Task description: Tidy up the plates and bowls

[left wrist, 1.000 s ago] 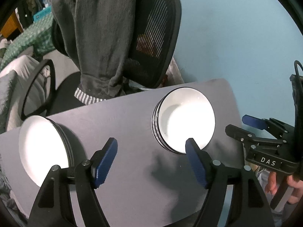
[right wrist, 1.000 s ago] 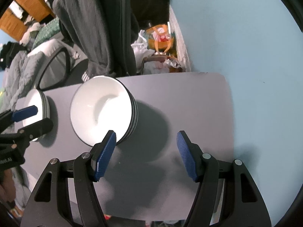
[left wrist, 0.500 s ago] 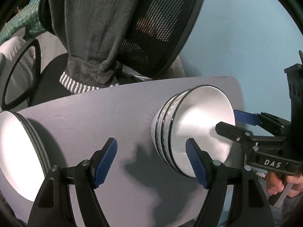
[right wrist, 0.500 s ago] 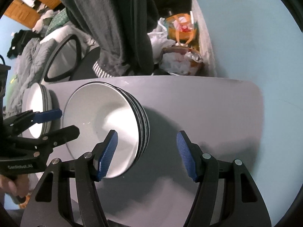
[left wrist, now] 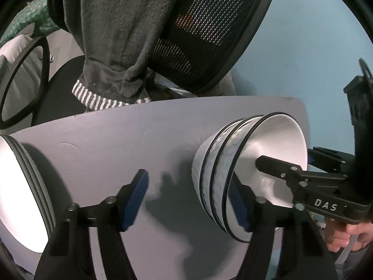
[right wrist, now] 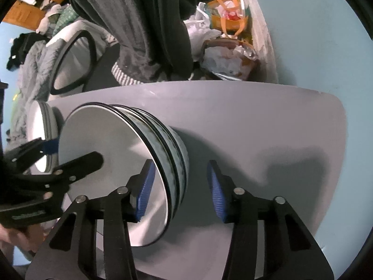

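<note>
In the left wrist view the left gripper (left wrist: 188,197) hangs low over the grey surface (left wrist: 130,135), its jaws wide apart but just now closing. Its right blue pad sits against or just outside the wall of the stack of bowls (left wrist: 223,163), though whether it touches cannot be told; its left pad stands over bare surface, so nothing is clamped. The bowls, white with dark rims and nested together, stand on the right part of the surface, near its right edge. The right gripper (left wrist: 286,161) reaches in from the right, one black finger inside the top bowl and the blue-padded one outside the rim, with a hand (left wrist: 345,233) on its handle below. At the far left edge a stack of plates (left wrist: 21,186) rests on the same surface, well apart from the bowls. Beyond the surface stands a mesh office chair (left wrist: 209,35) with a grey garment (left wrist: 121,30) draped over it. In the right wrist view the right gripper (right wrist: 179,185) straddles the near right rim of the stack of bowls (right wrist: 112,154): its left pad lies inside the top bowl, its right pad outside over the surface (right wrist: 256,128), with a gap showing between that pad and the bowl wall. The jaws are half open and have just been closing, the rim between them but not yet pinched. The left gripper (right wrist: 72,152) enters from the left, one finger over the bowl's white inside. The stack of plates (right wrist: 43,128) sits behind it at the left end.
</note>
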A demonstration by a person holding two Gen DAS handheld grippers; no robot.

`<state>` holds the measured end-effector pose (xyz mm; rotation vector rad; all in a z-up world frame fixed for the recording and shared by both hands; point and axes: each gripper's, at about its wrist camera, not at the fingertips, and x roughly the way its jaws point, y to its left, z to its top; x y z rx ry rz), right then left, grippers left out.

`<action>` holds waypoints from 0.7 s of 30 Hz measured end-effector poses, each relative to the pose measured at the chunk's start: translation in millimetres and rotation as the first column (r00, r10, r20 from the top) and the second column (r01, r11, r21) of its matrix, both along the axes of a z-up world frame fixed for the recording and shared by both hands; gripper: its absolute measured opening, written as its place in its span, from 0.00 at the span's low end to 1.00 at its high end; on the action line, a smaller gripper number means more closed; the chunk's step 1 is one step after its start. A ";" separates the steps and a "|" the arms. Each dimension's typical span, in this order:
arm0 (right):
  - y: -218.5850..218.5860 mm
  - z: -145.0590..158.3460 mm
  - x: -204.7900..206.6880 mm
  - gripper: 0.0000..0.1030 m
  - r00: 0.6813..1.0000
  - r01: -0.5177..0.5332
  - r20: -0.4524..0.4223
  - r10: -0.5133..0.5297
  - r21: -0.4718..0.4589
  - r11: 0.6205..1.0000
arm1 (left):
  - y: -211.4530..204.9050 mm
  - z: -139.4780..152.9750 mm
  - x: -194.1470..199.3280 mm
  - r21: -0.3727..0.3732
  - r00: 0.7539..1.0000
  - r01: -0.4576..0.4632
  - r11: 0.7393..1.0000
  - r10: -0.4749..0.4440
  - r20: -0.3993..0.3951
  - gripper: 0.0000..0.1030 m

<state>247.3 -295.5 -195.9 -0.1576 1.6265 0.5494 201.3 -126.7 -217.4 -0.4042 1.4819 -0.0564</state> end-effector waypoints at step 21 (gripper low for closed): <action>5.7 2.2 -0.5 0.18 1.000 -0.009 -0.022 0.009 0.016 1.000 | -15.2 0.7 -1.9 -0.018 0.998 0.063 0.998 -0.063 -0.025 0.20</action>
